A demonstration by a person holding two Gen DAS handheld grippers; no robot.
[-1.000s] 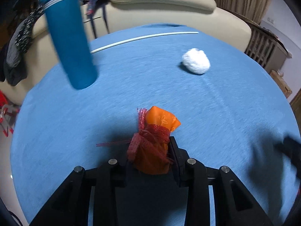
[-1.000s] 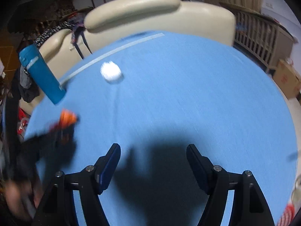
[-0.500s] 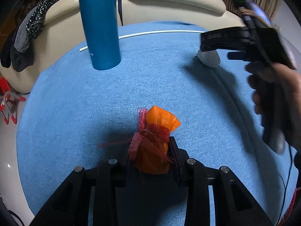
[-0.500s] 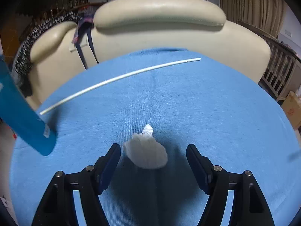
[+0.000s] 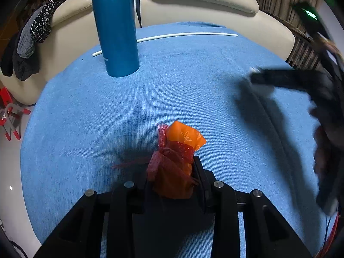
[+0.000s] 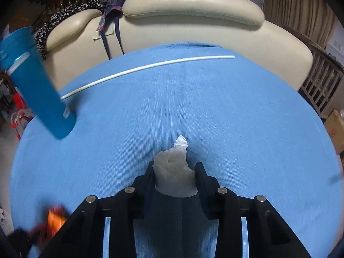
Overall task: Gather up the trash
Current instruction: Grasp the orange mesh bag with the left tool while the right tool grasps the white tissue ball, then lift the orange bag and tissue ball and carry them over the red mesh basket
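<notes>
My left gripper (image 5: 172, 167) is shut on an orange wrapper wound in red mesh (image 5: 178, 152), held just above the blue cloth (image 5: 86, 129). My right gripper (image 6: 174, 169) is shut on a crumpled white tissue (image 6: 174, 172) over the middle of the cloth (image 6: 236, 129). The right gripper also shows, blurred, at the right of the left wrist view (image 5: 290, 81). The orange wrapper shows blurred at the lower left of the right wrist view (image 6: 54, 217).
A tall blue bottle (image 5: 115, 28) stands at the back left of the table, also in the right wrist view (image 6: 36, 86). A thin white rod (image 6: 146, 68) lies along the far edge. A cream sofa (image 6: 193, 8) with draped clothes stands behind the table.
My right gripper has closed on the white tissue, which lay between its open fingers before. My left gripper still holds the orange wrapper and has turned a little towards the blue bottle.
</notes>
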